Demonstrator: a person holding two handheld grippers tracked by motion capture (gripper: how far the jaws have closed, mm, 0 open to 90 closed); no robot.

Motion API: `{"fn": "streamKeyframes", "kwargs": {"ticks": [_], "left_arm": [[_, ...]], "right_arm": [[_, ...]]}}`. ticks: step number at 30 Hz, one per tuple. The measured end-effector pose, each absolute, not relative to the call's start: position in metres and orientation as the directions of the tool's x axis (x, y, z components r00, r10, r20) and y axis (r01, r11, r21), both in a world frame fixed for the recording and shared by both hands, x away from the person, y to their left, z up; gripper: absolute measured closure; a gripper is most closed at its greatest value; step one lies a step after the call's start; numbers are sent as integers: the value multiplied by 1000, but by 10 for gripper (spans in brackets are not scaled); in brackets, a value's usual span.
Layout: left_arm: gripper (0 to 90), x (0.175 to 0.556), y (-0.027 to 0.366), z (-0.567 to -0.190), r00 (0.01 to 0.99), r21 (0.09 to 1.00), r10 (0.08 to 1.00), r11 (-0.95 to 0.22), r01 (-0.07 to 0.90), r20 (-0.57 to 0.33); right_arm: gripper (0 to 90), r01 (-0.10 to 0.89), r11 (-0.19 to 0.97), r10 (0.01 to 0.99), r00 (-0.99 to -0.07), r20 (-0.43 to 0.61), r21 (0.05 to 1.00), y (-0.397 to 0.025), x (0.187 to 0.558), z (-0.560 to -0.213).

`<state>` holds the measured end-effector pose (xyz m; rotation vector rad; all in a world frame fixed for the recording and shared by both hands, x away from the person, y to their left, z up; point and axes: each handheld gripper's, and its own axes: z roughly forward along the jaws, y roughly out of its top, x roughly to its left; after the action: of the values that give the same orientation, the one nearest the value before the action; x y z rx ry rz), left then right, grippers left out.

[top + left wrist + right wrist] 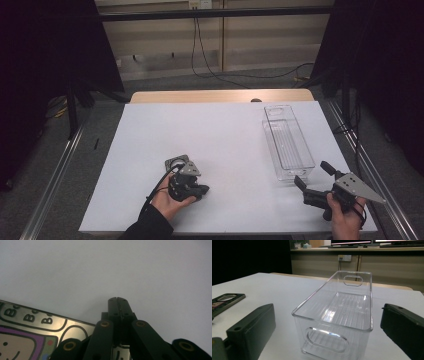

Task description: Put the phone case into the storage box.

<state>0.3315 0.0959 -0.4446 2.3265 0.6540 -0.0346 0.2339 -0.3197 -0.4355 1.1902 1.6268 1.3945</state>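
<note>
clear plastic bin (337,315) between spread jaws of right hand-held gripper (315,176); left hand-held gripper (117,299) jaws together beside flat printed packet (32,332).

We find the white table (225,145) bare across its middle and far-left corner, open to passage. A clear bin (287,141) stands lengthwise along the right edge, and a flat printed packet (176,162) lies near the front edge.
</note>
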Motion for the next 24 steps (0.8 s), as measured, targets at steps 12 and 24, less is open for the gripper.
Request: {"fn": "streamKeyframes", "kwargs": {"ticks": [12, 24], "left_arm": [[900, 327, 114, -445, 861, 627, 456, -609, 485, -223], [900, 325, 133, -444, 845, 619, 479, -595, 512, -238]], "right_arm": [[0, 210, 10, 934, -352, 66, 978, -319, 234, -435], [0, 205, 9, 932, -355, 66, 979, -320, 233, -435]]}}
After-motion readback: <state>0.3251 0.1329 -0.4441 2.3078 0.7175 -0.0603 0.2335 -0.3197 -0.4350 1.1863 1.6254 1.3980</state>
